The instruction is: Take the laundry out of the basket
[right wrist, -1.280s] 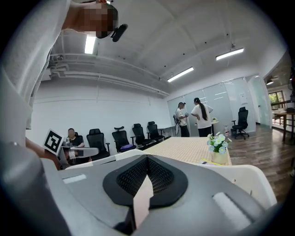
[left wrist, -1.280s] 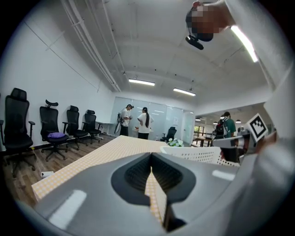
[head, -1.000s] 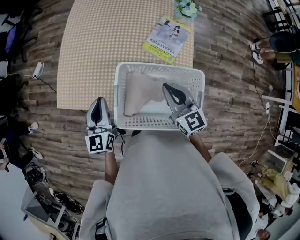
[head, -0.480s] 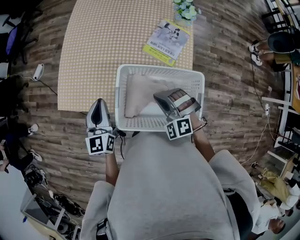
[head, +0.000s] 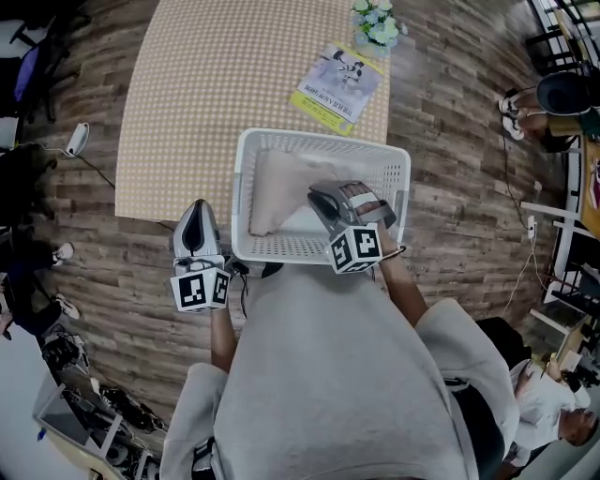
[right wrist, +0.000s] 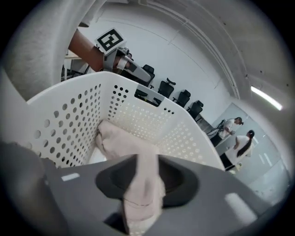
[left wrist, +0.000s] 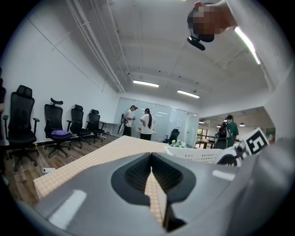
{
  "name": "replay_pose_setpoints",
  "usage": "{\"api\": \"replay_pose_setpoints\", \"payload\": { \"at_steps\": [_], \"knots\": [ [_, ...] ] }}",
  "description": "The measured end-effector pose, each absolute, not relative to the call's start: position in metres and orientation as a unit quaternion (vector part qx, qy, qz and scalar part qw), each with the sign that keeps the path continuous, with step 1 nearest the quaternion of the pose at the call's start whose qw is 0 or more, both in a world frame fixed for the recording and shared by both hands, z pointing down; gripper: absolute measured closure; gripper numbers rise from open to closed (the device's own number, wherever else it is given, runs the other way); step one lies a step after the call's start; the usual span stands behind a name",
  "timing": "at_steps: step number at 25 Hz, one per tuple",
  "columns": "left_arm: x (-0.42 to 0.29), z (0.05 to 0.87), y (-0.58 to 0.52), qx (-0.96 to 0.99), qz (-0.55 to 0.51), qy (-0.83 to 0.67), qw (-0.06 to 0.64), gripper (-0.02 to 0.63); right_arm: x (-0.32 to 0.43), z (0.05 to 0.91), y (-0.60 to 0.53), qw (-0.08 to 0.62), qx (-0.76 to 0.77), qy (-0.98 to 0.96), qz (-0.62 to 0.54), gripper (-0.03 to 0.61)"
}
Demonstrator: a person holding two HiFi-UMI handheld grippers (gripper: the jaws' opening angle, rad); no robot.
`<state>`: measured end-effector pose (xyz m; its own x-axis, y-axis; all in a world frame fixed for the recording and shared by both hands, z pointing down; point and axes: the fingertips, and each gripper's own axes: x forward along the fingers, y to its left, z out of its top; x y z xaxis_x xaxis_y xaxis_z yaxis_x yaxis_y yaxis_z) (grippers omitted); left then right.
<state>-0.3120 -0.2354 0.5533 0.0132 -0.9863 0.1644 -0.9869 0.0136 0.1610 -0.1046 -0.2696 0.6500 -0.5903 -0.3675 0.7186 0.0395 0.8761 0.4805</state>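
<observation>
A white perforated laundry basket [head: 246, 187] stands at the table's near edge, with a beige cloth [head: 279, 180] lying in it. My right gripper [head: 321, 199] reaches into the basket from the near right side. In the right gripper view a fold of the cloth [right wrist: 120, 140] runs up between the jaws of the right gripper [right wrist: 140, 184], which pinch it while starting to open. The basket wall [right wrist: 69, 120] curves round behind it. My left gripper [head: 197, 214] hangs outside the basket's near left corner, shut and empty, pointing over the table [left wrist: 92, 159].
The checked table [head: 206, 84] carries a magazine [head: 339, 82] and a small pot of flowers [head: 375, 21] at its far right. Wooden floor surrounds it. Office chairs [left wrist: 55, 126] and standing people [left wrist: 140, 122] are at the room's far side.
The right gripper has rolled onto its side and sunk lower into the basket, shifting slightly left onto the cloth. The left gripper has stayed put.
</observation>
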Motion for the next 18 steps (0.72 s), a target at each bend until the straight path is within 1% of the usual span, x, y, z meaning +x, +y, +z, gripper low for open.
{"api": "replay_pose_setpoints", "payload": {
  "at_steps": [1, 2, 3, 4, 7, 18],
  "knots": [
    [-0.312, 0.553, -0.235, 0.702, 0.000, -0.703, 0.115, 0.603, -0.106, 0.658, -0.268, 0.452, 0.082, -0.865, -0.202, 0.325],
    [-0.313, 0.552, -0.235, 0.702, 0.000, -0.703, 0.115, 0.603, -0.106, 0.667, -0.267, 0.466, 0.067, -0.864, -0.179, 0.176],
    [-0.313, 0.552, -0.235, 0.701, 0.000, -0.703, 0.115, 0.603, -0.106, 0.677, -0.266, 0.482, 0.053, -0.859, -0.168, 0.090],
    [-0.312, 0.551, -0.235, 0.701, -0.001, -0.704, 0.116, 0.603, -0.105, 0.685, -0.265, 0.495, 0.039, -0.852, -0.169, 0.057],
    [-0.312, 0.551, -0.236, 0.699, -0.003, -0.706, 0.115, 0.603, -0.106, 0.700, -0.266, 0.512, 0.013, -0.841, -0.174, 0.029],
    [-0.317, 0.554, -0.236, 0.689, -0.001, -0.715, 0.119, 0.603, -0.117, 0.759, -0.286, 0.555, -0.015, -0.824, -0.112, 0.028]
  ]
}}
